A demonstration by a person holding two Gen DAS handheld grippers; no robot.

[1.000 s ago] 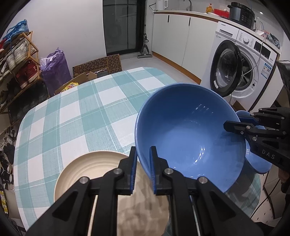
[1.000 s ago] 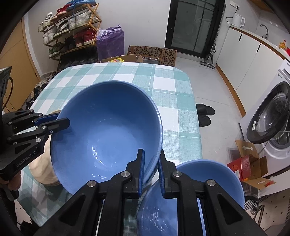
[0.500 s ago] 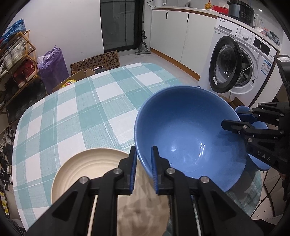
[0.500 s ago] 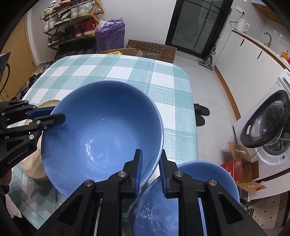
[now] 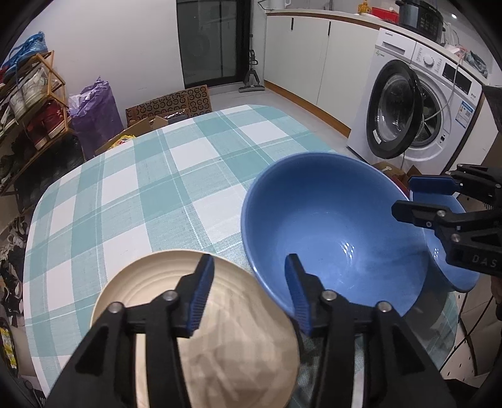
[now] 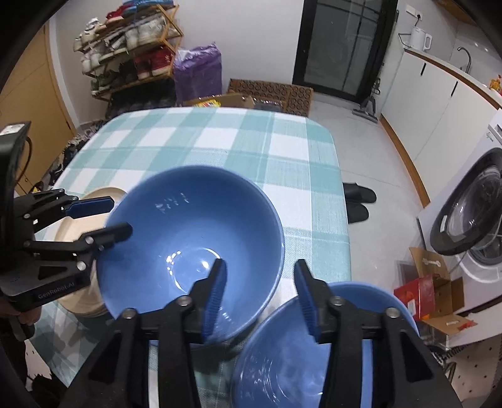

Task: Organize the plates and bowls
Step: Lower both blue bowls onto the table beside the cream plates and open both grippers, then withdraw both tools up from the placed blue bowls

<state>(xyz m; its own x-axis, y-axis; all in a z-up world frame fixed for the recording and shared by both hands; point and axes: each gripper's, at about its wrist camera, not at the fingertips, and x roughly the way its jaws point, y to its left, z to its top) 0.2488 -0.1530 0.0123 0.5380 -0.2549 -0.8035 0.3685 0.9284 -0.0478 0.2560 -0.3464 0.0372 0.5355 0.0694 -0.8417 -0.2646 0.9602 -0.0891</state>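
Black left gripper (image 5: 249, 282), blue-padded fingers (image 5: 200, 292), silver screws, white lettering

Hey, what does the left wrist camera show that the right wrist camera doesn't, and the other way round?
Only the left wrist view shows the cooker on the counter. Only the right wrist view shows the slippers on the floor and the white kettle. Both show the big blue bowl, the smaller blue bowl, the beige plate, the checked tablecloth, and both grippers, left gripper and right gripper, jaws opening, pads off the bowl's rim.
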